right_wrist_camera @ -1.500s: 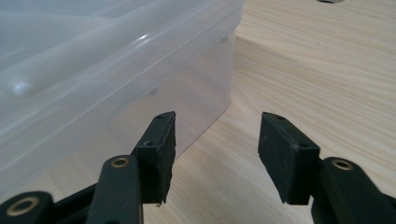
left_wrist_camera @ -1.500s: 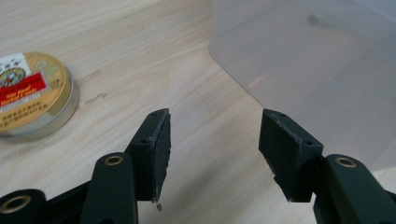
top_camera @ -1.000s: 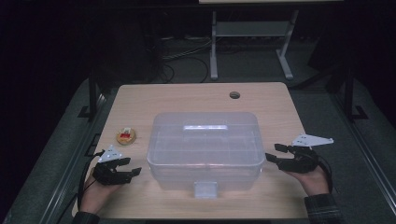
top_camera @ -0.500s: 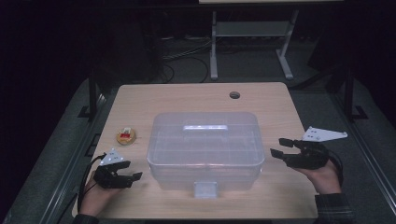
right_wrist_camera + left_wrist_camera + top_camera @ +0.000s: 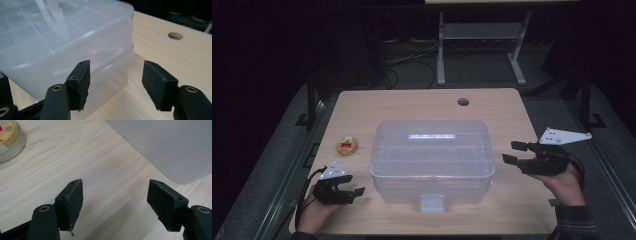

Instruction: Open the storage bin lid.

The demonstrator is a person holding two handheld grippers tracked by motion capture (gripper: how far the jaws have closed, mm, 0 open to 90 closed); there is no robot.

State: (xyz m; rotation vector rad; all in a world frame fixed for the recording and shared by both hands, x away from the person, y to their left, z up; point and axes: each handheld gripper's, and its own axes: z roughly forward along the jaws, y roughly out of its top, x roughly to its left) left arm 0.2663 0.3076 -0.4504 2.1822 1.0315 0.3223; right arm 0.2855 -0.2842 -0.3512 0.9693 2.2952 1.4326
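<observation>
Bench: a pale wood-grain top [image 5: 422,102] with rounded corners and a round cable hole [image 5: 463,102] near its far edge, right of centre.
Box: a clear plastic box [image 5: 432,150] with its lid on sits at the middle of the bench, its front latch tab [image 5: 432,202] facing the person; a strip of light glints off the lid.
Tin: a small round tin [image 5: 347,145] with a red and yellow top stands on the bench left of the box, apart from it.
Left hand-held gripper: the left hand-held gripper [image 5: 353,190] is low over the near left part of the bench, pointing toward the box's near left corner; its jaws have just been opening and stand apart over bare wood, with nothing between them.
Right hand-held gripper: the right hand-held gripper [image 5: 512,152] hangs in the air just right of the box, aimed at its right end wall; jaws apart, clear of the plastic.
Room: dark, with grey carpeted floor [image 5: 272,165] around the bench, a pale metal stand [image 5: 442,45] behind it, and loose cables [image 5: 404,62] on the floor at the back.
</observation>
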